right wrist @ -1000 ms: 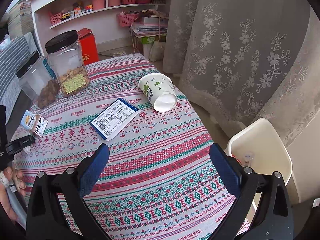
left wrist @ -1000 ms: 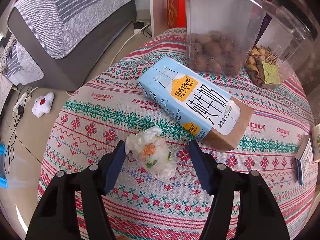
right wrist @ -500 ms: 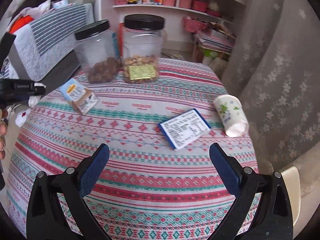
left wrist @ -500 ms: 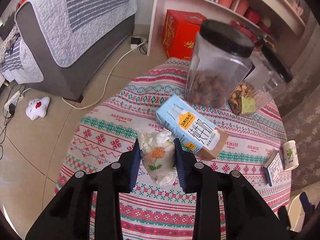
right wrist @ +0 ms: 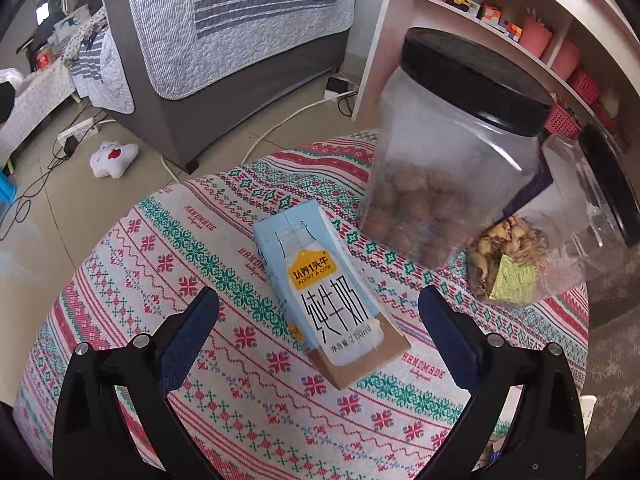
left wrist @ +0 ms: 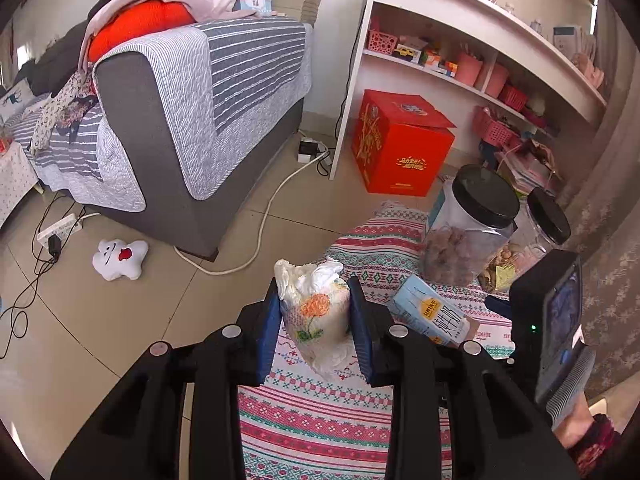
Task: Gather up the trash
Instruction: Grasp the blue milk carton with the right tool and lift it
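Note:
My left gripper [left wrist: 316,316] is shut on a crumpled white tissue with an orange flower print [left wrist: 316,312] and holds it well above the table's edge. A light blue milk carton [right wrist: 324,292] lies on its side on the patterned tablecloth [right wrist: 160,264]; it also shows in the left wrist view [left wrist: 432,316]. My right gripper [right wrist: 318,336] is open, low over the table, with its jaws on either side of the carton's near end, apart from it. The right gripper's body [left wrist: 548,320] shows at the right of the left wrist view.
Two clear jars with black lids [right wrist: 452,160] [right wrist: 560,224] stand just behind the carton. Beyond the table are a grey sofa [left wrist: 192,112], a red box [left wrist: 400,148], white shelves [left wrist: 460,32], floor cables and a white plush toy [left wrist: 120,258].
My left gripper closed on the tissue and lifted it high off the table. My right gripper swung left across the table and came down over the milk carton.

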Motion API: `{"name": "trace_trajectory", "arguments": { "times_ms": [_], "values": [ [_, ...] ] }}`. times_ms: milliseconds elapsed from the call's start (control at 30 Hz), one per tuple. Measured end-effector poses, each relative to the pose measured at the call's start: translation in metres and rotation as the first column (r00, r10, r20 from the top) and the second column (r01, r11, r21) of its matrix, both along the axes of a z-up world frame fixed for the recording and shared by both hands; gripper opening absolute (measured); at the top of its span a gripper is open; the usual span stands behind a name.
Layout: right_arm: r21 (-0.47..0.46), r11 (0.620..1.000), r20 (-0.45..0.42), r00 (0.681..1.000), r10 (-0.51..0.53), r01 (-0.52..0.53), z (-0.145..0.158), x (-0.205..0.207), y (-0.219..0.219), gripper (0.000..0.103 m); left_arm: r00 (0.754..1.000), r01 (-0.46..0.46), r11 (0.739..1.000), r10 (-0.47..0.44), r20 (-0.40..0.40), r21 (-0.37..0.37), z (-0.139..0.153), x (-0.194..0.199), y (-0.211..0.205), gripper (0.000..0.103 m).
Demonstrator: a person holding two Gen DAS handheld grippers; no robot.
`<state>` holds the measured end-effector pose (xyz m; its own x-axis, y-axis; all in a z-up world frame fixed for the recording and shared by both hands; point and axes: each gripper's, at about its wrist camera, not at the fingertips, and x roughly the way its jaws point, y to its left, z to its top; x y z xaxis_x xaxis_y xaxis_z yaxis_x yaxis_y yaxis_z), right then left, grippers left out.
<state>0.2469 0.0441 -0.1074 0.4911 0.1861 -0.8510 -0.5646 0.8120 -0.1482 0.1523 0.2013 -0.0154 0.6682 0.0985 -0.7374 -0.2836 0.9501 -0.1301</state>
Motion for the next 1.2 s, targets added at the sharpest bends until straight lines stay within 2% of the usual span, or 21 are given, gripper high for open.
{"name": "trace_trajectory", "arguments": {
  "times_ms": [100,200,233,267,367,600,800,1000,1200],
  "values": [
    [-0.059,0.998,-0.013,1.0,0.02,-0.021,-0.015,0.005,0.015,0.089,1.0,-0.013,1.0,0.012,-0.013,-0.015,-0.004,-0.001,0.013,0.033],
    [-0.094,0.995,-0.033,0.999,0.014,-0.017,-0.025,0.011,0.02,0.078,1.0,-0.015,1.0,0.015,-0.02,-0.025,-0.005,-0.003,0.019,0.033],
    [-0.103,0.995,-0.031,1.0,0.008,-0.011,-0.027,0.012,0.02,0.069,1.0,-0.014,1.0,0.014,-0.019,-0.022,-0.005,-0.004,0.019,0.033],
    [-0.102,0.995,-0.038,0.999,0.003,-0.007,-0.026,0.014,0.02,0.063,1.0,-0.013,1.0,0.012,-0.018,-0.018,-0.005,-0.004,0.02,0.033],
    [-0.067,0.998,-0.048,0.999,-0.003,0.0,-0.02,0.013,0.017,0.058,1.0,-0.015,1.0,0.015,-0.021,-0.014,-0.007,-0.005,0.022,0.033],
    [-0.007,0.999,-0.003,0.999,-0.054,0.053,-0.006,-0.009,-0.003,0.056,0.999,-0.033,0.999,0.032,-0.02,-0.026,-0.006,-0.007,0.026,0.033],
    [0.045,0.995,0.083,0.992,-0.097,0.093,0.025,-0.047,-0.025,0.055,1.0,-0.024,0.999,0.024,-0.003,-0.021,0.001,-0.012,0.016,0.033],
    [0.118,0.983,0.167,0.973,-0.162,0.144,0.063,-0.084,-0.053,0.055,0.999,0.006,1.0,-0.006,0.033,-0.012,0.012,-0.017,-0.006,0.033],
    [0.173,0.962,0.219,0.943,-0.249,0.214,0.09,-0.125,-0.101,0.055,0.996,0.055,0.998,-0.055,0.064,0.005,0.022,-0.024,-0.039,0.033]
  ]
}}
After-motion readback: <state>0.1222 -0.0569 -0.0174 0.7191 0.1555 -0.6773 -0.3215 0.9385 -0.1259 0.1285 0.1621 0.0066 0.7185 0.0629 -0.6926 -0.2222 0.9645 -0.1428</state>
